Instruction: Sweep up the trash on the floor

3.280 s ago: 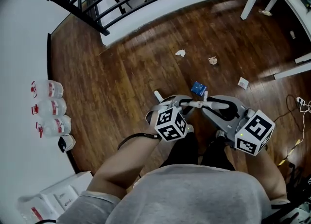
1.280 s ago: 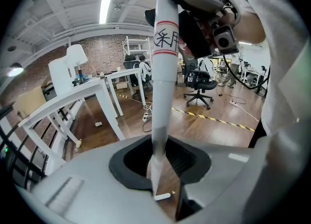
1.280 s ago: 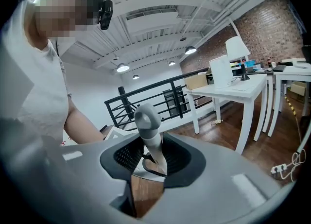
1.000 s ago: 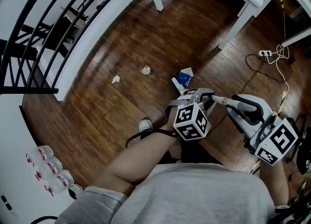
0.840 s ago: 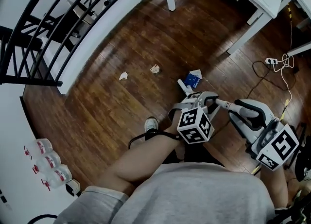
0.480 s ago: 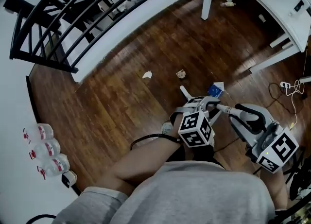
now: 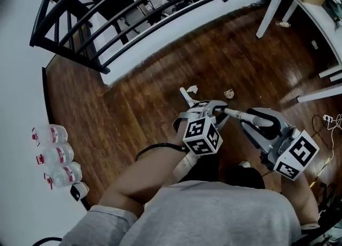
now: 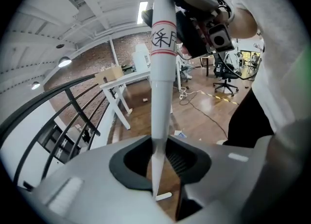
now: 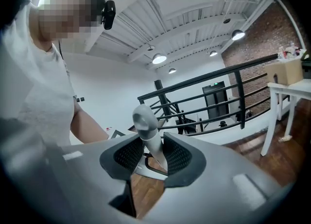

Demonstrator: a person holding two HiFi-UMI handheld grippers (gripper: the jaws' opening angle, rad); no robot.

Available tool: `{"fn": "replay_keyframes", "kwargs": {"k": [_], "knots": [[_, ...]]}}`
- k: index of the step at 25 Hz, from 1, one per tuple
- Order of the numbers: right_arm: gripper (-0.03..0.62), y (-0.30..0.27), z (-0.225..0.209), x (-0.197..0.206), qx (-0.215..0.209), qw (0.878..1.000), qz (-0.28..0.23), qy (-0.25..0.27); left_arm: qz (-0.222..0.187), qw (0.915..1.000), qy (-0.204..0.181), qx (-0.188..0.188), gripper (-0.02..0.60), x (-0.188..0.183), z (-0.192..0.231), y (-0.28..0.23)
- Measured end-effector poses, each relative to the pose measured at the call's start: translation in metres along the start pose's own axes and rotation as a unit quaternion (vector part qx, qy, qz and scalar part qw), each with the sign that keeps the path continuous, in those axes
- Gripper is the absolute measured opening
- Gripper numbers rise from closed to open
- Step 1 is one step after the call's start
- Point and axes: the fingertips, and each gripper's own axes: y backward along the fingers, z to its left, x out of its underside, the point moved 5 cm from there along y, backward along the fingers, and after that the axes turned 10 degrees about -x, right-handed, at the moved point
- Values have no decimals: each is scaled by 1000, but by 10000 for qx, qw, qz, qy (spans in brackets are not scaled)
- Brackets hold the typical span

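1. The person holds a white broom handle (image 7: pixel 231 113) level in front of their body, above the dark wooden floor (image 7: pixel 133 111), with 1 gripper at each part of it.
2. The left gripper (image 7: pixel 209 107) has its fingers closed on the handle's thin part. In the left gripper view the handle (image 8: pixel 160 96) rises from between the black pads and widens as it goes up.
3. Higher on the handle sits a label (image 8: pixel 163 38) with 2 red bands and dark characters.
4. The right gripper (image 7: pixel 255 119) clamps the handle further along. In the right gripper view the fingers (image 9: pixel 177 157) press both sides of the handle (image 9: pixel 150 140), which ends in a rounded grey cap.
5. 2 crumpled paper scraps lie on the floor just beyond the grippers, 1 white (image 7: pixel 192 88) and 1 tan (image 7: pixel 230 93).
6. The left gripper view shows a blue wrapper (image 8: pixel 179 134) on the boards.
7. A black railing (image 7: pixel 107 5) runs along the far side, and 3 water bottles (image 7: pixel 53 154) lie by the white wall.
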Motion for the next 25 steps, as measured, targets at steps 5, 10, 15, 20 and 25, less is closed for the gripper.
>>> {"fn": "replay_keyframes", "kwargs": {"k": [5, 10, 15, 20, 25], "knots": [[124, -61, -13, 10, -294, 9994, 170, 113, 362, 9993, -18, -110, 83, 55, 34, 7], [126, -85, -37, 21, -367, 9990, 245, 0, 497, 9987, -42, 35, 83, 79, 48, -11], [126, -73, -66, 23, -131, 9996, 232, -74, 421, 9989, -114, 164, 83, 69, 57, -43], [123, -35, -89, 28, 234, 9992, 145, -294, 311, 9982, -287, 435, 83, 41, 47, -75], [120, 15, -108, 31, 659, 9968, 17, -445, 109, 9960, -461, 761, 81, 2, 30, -110]]}}
